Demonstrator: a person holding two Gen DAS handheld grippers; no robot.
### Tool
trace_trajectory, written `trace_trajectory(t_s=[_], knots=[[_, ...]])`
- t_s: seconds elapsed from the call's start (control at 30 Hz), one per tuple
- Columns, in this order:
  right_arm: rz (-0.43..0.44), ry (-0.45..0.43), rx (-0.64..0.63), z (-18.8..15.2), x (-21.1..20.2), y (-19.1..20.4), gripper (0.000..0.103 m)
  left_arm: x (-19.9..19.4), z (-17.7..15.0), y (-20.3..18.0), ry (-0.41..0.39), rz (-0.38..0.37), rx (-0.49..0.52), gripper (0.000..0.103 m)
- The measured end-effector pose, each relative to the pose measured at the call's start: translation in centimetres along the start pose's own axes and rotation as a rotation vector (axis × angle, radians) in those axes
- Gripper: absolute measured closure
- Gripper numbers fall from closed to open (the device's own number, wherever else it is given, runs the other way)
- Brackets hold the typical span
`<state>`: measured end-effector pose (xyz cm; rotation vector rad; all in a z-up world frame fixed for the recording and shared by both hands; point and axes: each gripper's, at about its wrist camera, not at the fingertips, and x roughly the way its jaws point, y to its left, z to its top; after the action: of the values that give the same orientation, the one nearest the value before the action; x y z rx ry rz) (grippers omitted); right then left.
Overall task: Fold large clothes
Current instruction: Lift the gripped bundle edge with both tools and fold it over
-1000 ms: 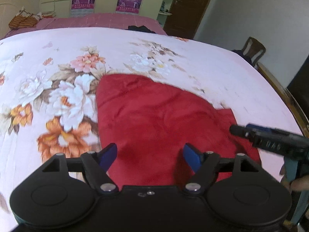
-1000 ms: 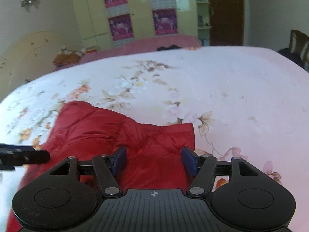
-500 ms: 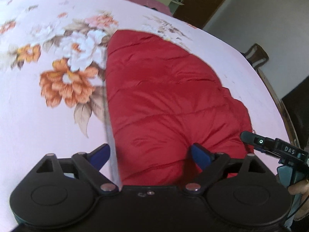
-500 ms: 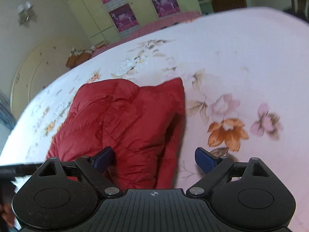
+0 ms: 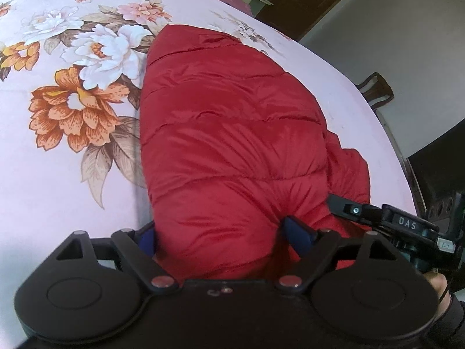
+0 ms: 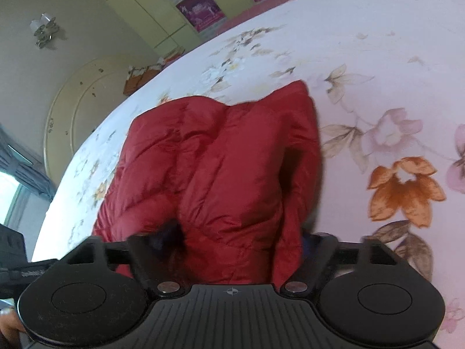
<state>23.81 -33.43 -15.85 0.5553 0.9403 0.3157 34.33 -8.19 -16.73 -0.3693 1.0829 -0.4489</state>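
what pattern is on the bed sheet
Pale pink floral bed sheet with orange and white flowers, clearest in the left wrist view.

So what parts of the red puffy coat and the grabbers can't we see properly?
- Left wrist view: the near hem of the red puffer jacket is hidden behind the left gripper.
- Right wrist view: the right gripper has both fingers sunk into the jacket folds and blurred; whether they pinch it is unclear.
- Sleeves and zip: folded under, not visible.

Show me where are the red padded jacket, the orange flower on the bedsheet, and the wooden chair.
red padded jacket (image 5: 232,133), left wrist view, middle quilted panel.
orange flower (image 5: 75,110), left wrist view, centre of the printed bloom on the bedsheet.
wooden chair (image 5: 376,88), left wrist view, its curved backrest beyond the bed's edge.
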Motion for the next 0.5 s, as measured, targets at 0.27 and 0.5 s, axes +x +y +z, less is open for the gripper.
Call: trace_trajectory(t_s=[0.27, 0.5], knots=[[0.049, 0.027, 0.026, 0.2, -0.6, 0.5, 0.068, -1.0, 0.0, -1.0, -0.023, 0.029, 0.03, 0.032], [0.092, 0.0, 0.065, 0.3, -1.7, 0.8, 0.072, -2.6, 0.9, -2.0, -0.053, 0.031, 0.064, 0.042]])
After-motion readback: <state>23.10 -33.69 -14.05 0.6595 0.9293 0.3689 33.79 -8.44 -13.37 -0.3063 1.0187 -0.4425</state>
